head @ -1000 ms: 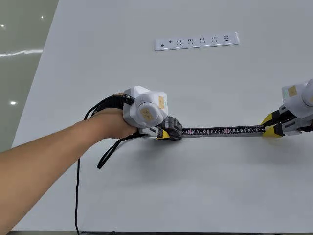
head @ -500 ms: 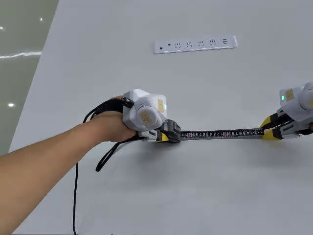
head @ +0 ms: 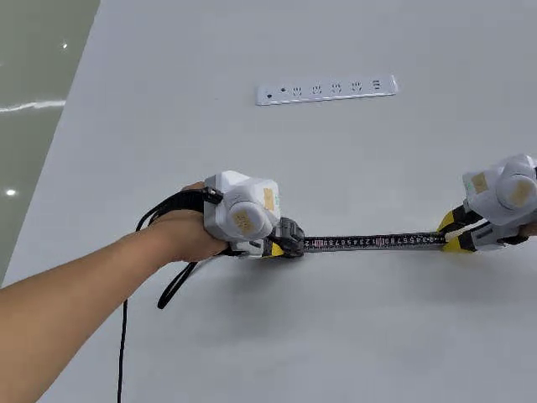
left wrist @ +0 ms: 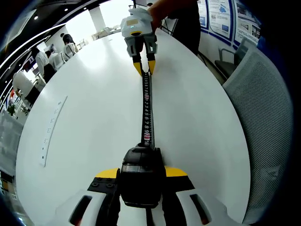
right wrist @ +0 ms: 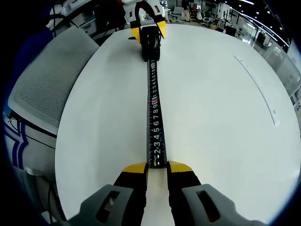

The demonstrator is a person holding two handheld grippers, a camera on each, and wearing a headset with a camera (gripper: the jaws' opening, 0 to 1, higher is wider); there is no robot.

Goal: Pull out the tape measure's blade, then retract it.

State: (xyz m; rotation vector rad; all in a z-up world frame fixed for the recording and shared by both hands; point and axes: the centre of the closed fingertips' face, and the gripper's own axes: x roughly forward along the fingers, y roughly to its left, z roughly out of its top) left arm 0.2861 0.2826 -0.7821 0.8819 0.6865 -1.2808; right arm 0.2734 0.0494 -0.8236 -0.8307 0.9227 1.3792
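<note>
A dark tape measure case (head: 290, 238) with yellow trim lies on the white table (head: 336, 319). My left gripper (head: 275, 247) is shut on it. The case sits between my yellow-tipped jaws in the left gripper view (left wrist: 141, 175). The blade (head: 373, 242) runs out flat along the table to the right, numbers facing up. My right gripper (head: 450, 232) is shut on the blade's end. In the right gripper view the blade (right wrist: 154, 117) leads from my gripper (right wrist: 157, 167) to the case (right wrist: 151, 43). The right gripper (left wrist: 142, 68) is at the blade's (left wrist: 146, 106) far end.
A white power strip (head: 326, 89) lies farther back on the table. A black cord (head: 127, 336) trails from the left gripper toward the near edge. A grey mesh chair (left wrist: 264, 117) stands beside the table. People (left wrist: 47, 61) stand in the background.
The picture has shifted with my head. Both grippers keep their hold, and the pulled-out length of blade looks about the same.
</note>
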